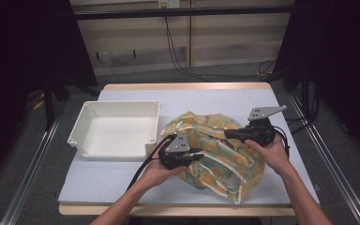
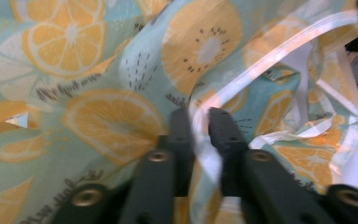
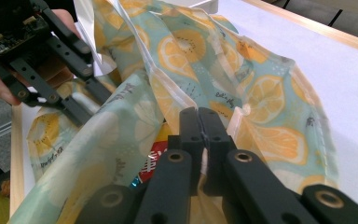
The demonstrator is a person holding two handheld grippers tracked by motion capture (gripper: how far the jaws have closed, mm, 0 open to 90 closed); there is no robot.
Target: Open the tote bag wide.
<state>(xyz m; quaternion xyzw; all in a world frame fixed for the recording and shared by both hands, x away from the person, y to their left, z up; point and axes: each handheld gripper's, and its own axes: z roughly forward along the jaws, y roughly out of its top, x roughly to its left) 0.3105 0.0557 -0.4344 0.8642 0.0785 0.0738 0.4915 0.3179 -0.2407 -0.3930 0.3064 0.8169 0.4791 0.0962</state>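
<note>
Both grippers, left (image 1: 194,157) and right (image 1: 228,134), are clamped on the bag's (image 1: 215,150) white-trimmed rim, at three o'clock from the tub (image 1: 117,129). Pulling apart could slip the thin fabric free.

This looks like a lab recording bay — a white worktop (image 1: 243,101) with a wooden edge stands between black curtains (image 1: 337,51), metal rails (image 1: 330,154) run along the grey floor on both sides, and cables (image 1: 178,56) trail down a plain panelled back wall.
</note>
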